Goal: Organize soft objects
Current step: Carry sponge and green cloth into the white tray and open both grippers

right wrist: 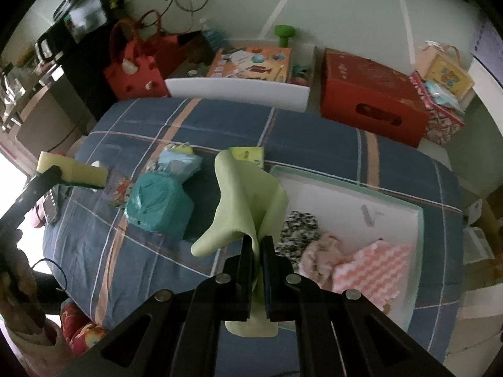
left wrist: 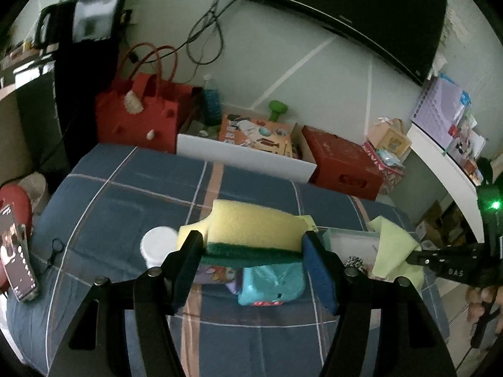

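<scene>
Two grips on at once: my left gripper (left wrist: 253, 248) has its jaws apart w/ the yellow sponge (left wrist: 251, 226) clamped between the pads, green scrub side down, held up off the bed at lower centre of the left wrist view. My right gripper (right wrist: 258, 257) has its jaws pressed together on a fold of the pale green cloth (right wrist: 248, 194), which stands up from the pads at bottom centre of the right wrist view and flops over to the left. Just past the sponge, lower centre, sits a teal soft pack (left wrist: 270, 286) on the blue plaid bedspread (left wrist: 125, 194), w/ a white round lid (left wrist: 158, 245) beside it at left. In the right wrist view the same pack is left of the cloth. At right of that view is a white tray (right wrist: 345, 194) w/ pale green rim, lying on the bedspread; inside it, near the bottom edge, are a black-and-white patterned piece (right wrist: 298, 229), a pinkish crumpled fabric (right wrist: 320, 254) and a pink-white wavy sponge cloth (right wrist: 374, 264). Phone (left wrist: 15, 251) leans at far left of the left wrist view. Farther back, beyond the bed edge: red felt bag (left wrist: 138, 116) upper left, white bin (left wrist: 245, 157) w/ an orange box (left wrist: 257, 132) in it, red carton (left wrist: 342, 163) to the right, green dumbbell (left wrist: 278, 110) by the wall. TV (left wrist: 345, 9) hangs top right.
</scene>
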### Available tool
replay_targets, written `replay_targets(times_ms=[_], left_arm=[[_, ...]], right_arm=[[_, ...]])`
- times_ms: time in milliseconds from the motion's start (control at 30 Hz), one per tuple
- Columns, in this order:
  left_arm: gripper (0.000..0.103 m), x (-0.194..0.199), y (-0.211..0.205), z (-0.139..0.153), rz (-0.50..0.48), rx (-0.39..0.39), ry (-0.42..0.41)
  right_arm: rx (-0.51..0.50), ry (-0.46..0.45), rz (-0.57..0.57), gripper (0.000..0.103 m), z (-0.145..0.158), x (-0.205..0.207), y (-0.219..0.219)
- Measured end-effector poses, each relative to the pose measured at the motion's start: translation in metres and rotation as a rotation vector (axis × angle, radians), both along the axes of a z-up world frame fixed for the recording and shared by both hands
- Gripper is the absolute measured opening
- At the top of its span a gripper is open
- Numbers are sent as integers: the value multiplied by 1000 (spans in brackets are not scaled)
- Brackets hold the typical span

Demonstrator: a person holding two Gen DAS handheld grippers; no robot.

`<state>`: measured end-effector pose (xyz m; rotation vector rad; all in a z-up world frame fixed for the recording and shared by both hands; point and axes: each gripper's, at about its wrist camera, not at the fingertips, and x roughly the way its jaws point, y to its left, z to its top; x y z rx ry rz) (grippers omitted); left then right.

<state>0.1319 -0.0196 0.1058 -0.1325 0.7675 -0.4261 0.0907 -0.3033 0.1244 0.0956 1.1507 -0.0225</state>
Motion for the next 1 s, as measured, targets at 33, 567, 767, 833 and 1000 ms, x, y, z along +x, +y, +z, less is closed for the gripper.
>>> replay_targets(times_ms=[33, 567, 767, 833, 1000], left_arm=[[66, 0, -8, 1, -15, 2, -2], [66, 4, -135, -11, -228, -24, -53], [66, 11, -176, -36, -283, -9, -32], [66, 15, -186, -42, -297, -17, -21], [66, 25, -207, -59, -308, -3, 12]], right_arm=[[-1, -1, -12, 6, 1, -2, -6], [-48, 2, -232, 6, 14, -31, -122], [-109, 12, -297, 6, 12, -28, -161], [-116, 20, -318, 6, 7, -24, -174], [-106, 53, -349, 6, -15, -9, -198]])
